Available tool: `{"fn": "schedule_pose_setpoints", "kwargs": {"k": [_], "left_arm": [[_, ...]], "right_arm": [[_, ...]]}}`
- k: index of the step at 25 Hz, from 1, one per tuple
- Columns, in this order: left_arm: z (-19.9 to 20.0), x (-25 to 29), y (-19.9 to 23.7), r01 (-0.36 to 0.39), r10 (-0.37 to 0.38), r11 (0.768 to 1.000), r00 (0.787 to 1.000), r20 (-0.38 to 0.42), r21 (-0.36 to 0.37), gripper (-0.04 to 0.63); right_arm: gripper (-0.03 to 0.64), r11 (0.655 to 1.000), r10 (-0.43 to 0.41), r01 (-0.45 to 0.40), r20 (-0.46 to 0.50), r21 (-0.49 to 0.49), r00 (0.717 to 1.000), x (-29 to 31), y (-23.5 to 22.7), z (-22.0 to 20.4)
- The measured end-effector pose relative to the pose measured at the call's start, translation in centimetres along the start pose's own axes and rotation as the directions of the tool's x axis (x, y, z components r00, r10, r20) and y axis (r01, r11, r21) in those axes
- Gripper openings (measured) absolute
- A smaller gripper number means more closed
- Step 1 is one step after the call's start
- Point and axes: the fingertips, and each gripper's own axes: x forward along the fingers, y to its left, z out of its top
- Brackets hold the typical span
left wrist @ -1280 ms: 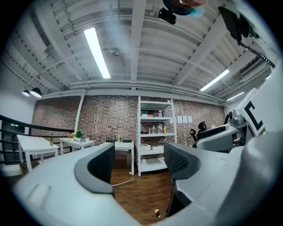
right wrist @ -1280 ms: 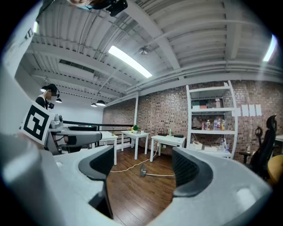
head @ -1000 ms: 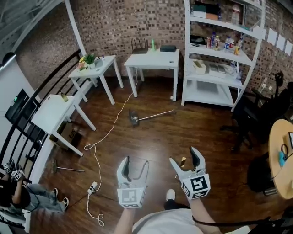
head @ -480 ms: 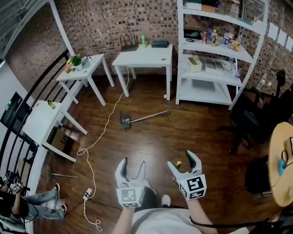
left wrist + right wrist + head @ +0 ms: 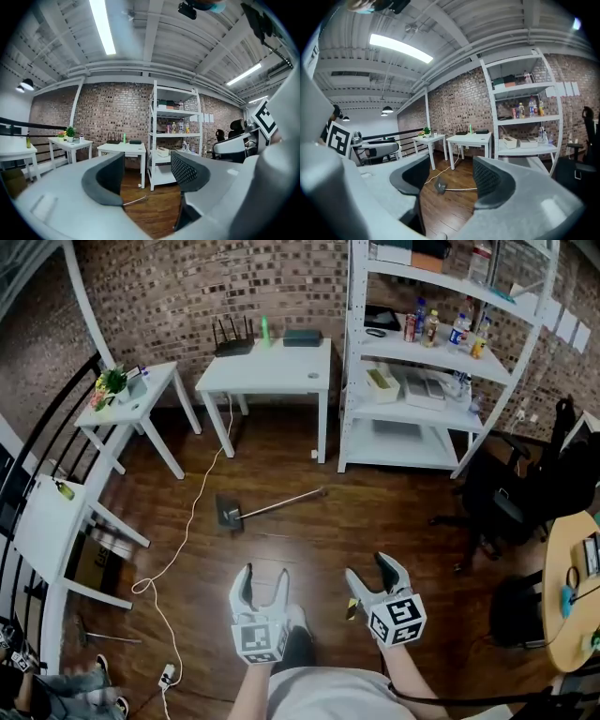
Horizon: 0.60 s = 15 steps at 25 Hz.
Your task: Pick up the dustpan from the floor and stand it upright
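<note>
The dustpan [image 5: 229, 513] lies flat on the wooden floor, and its long thin handle [image 5: 281, 502] points right toward the shelf unit. It also shows small between the jaws in the right gripper view, dustpan [image 5: 439, 186], while the left gripper view catches only part of the handle [image 5: 136, 200]. My left gripper [image 5: 263, 574] is held level and open, with nothing in it. My right gripper [image 5: 368, 568] points slightly down; its jaws are closing with nothing between them. Both grippers are well short of the dustpan, nearer to me.
A white cable [image 5: 178, 540] runs across the floor left of the dustpan. Behind it stand a white table [image 5: 267, 367], a small side table [image 5: 131, 399] and a white shelf unit [image 5: 422, 399]. A black chair [image 5: 511, 493] and a round wooden table [image 5: 572, 587] are at the right.
Both grippers and the view have moved forward toward the dustpan, which now lies closer. The right gripper's jaws have narrowed.
</note>
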Motion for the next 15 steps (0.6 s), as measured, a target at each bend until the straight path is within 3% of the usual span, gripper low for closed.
{"fn": "schedule_pose_setpoints", "kwargs": {"k": [5,9,15], "left_arm": [[2.0,8.4,4.3,0.029,-0.029,1.000,0.999,0.034,0.008,0.311],[1.9,12.9,7.5,0.082,-0.082,0.997,0.997,0.018,0.006,0.311],[-0.7,19.9,11.6,0.121,-0.122,0.993,0.991,-0.051,-0.017,0.311]], "right_arm": [[0.273,0.997,0.072,-0.073,0.028,0.039,0.997,10.2,-0.2,3.6],[0.273,0.986,0.155,-0.156,0.023,0.065,0.988,16.4,1.3,4.6],[0.273,0.980,0.156,-0.153,-0.015,0.126,0.988,24.1,0.0,3.8]]}}
